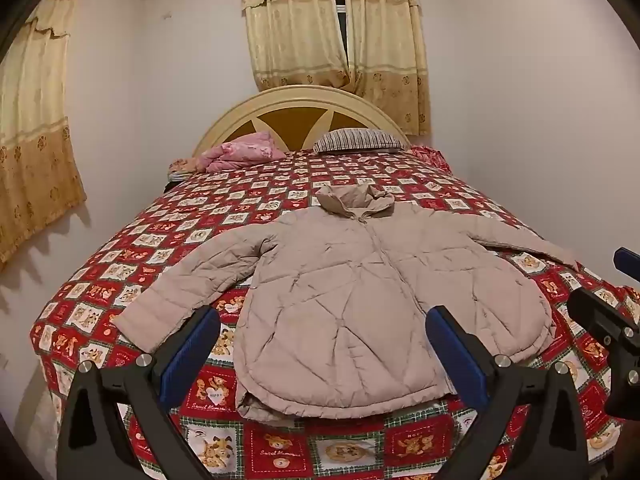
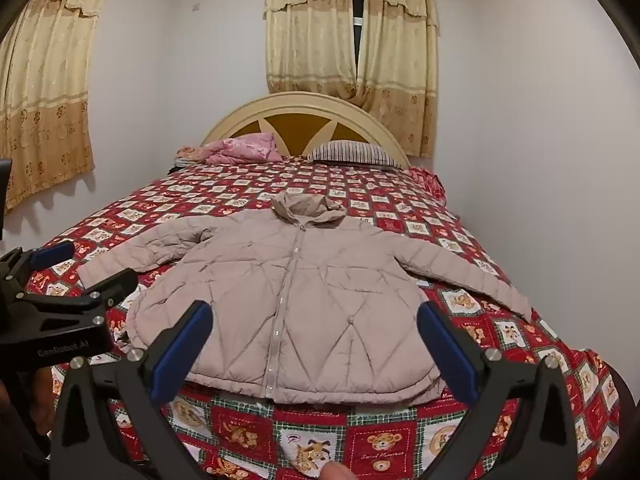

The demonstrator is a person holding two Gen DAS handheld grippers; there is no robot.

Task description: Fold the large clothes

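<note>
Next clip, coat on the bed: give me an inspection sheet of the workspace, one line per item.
Surface: bed with red teddy-bear quilt, made up.
Job's things: beige puffer jacket lies flat, front up, closed, both sleeves spread, hood toward the headboard; unfolded.
Clutter: pink bedding and striped pillow at the headboard.
Grippers: left gripper open, above the hem; right gripper open, above the hem; neither touches the jacket.
Cables: nothing seen.
Surroundings: cream headboard, yellow curtains, white walls.
</note>
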